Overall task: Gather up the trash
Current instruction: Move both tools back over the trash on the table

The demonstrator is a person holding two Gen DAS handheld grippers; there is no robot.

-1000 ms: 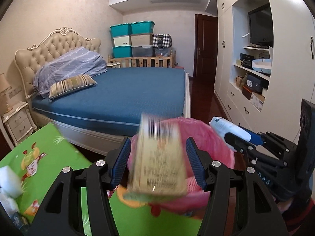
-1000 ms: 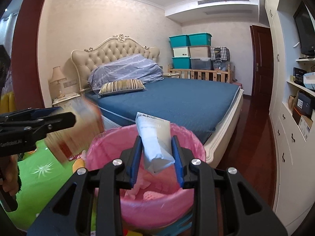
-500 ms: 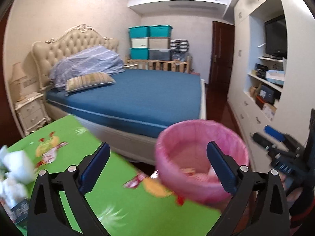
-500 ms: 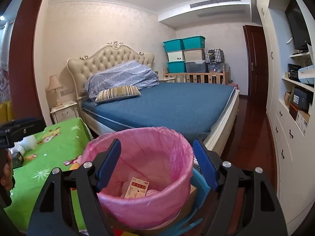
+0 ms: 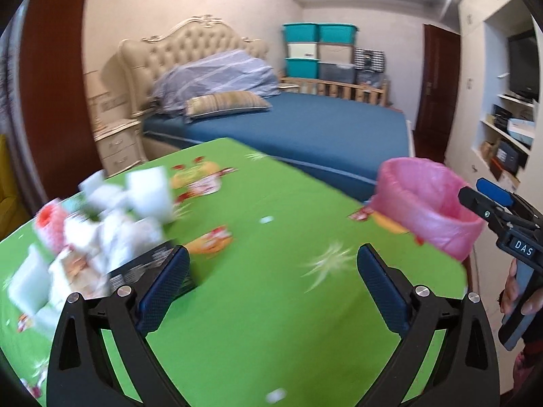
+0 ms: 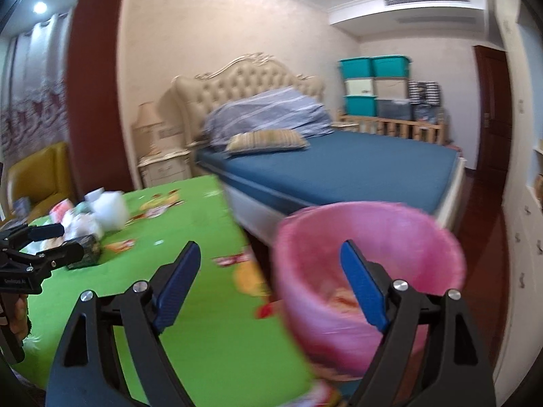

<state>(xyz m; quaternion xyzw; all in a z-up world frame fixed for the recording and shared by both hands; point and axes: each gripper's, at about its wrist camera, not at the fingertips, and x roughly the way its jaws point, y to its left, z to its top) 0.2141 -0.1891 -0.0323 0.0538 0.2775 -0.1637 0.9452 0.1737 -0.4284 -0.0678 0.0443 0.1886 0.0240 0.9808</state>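
Observation:
A bin with a pink liner point(image 5: 427, 203) stands off the right edge of the green table point(image 5: 271, 305); in the right wrist view the bin point(image 6: 370, 271) holds some dropped packets. A blurred pile of trash point(image 5: 101, 227), white wrappers, cartons and a dark box, lies at the table's left; it also shows in the right wrist view point(image 6: 88, 217). My left gripper point(image 5: 271, 285) is open and empty above the table, right of the pile. My right gripper point(image 6: 271, 285) is open and empty at the bin's near rim, and shows at the right edge of the left wrist view point(image 5: 488, 200).
A blue bed point(image 5: 305, 125) with a cream headboard stands behind the table, a nightstand point(image 5: 118, 146) at its left. White cabinets with shelves point(image 5: 502, 129) line the right wall. A yellow chair point(image 6: 40, 176) stands left of the table. Small white scraps point(image 5: 268, 218) lie on the cloth.
Both grippers opened and let a carton and a white packet fall into the bin. Both have since swung left, the left one away from the bin toward the trash pile.

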